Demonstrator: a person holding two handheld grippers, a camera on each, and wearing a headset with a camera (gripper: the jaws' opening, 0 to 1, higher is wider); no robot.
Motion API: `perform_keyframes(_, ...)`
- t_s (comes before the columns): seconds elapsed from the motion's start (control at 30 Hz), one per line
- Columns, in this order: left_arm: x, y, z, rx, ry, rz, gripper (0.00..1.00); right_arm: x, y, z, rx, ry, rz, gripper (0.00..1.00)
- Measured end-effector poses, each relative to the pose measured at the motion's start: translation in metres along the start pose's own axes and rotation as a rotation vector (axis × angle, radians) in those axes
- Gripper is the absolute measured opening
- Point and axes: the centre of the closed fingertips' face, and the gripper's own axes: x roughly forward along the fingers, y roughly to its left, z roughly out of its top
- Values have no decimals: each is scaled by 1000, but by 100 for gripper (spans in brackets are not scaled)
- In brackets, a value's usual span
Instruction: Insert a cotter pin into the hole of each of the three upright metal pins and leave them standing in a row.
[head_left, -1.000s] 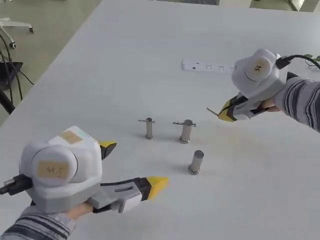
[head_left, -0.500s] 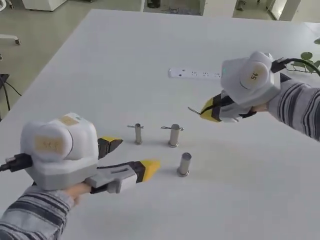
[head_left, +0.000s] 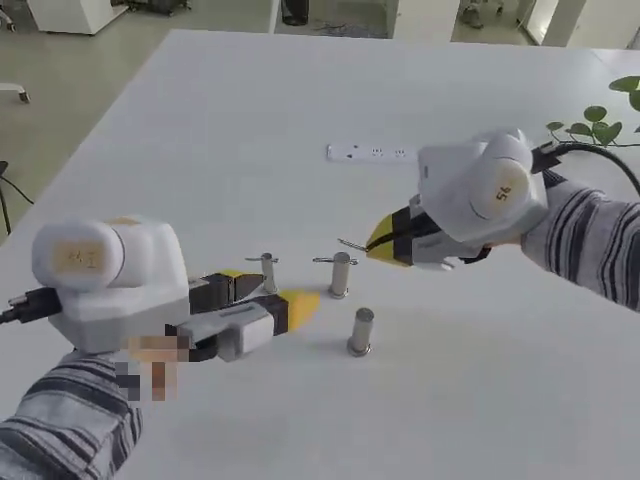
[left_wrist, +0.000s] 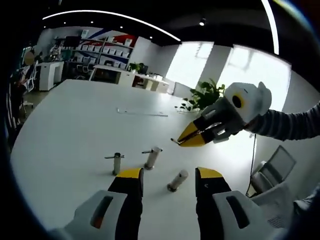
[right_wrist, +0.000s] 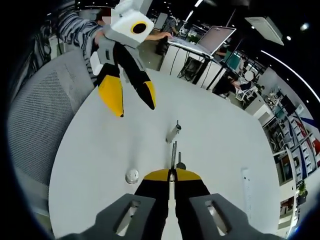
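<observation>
- Thin metal cotter pin (head_left: 351, 245) — clamped in the yellow-tipped right gripper (head_left: 385, 243), close by the middle upright steel pin (head_left: 340, 275).
- Yellow-tipped left gripper (head_left: 275, 290) — jaws spread, empty, beside the leftmost steel pin (head_left: 268, 272).

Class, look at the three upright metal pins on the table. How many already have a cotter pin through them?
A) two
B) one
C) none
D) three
A: inserted cotter pins cross the left metal pin and the middle metal pin, while the nearest metal pin is bare and the right claw grips the spare cotter pin.
</observation>
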Motion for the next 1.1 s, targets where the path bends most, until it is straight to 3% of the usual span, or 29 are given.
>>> perform_keyframes(0.23, 5, -5, 0, -68, -3, -14, 28, 3, 15, 21, -79, -37, 30, 0)
perform_keyframes(0.47, 6, -9, 7, -211, -59, -49, 18, 4, 27, 33, -137, -49, 48, 0)
perform_keyframes(0.7, 4, -9, 9, -239, -78, -56, 7, 3, 33, 40, -163, -61, 56, 0)
perform_keyframes(1.1, 8, -14, 8, -264, -72, -84, 0, 3, 36, 47, -171, -73, 53, 0)
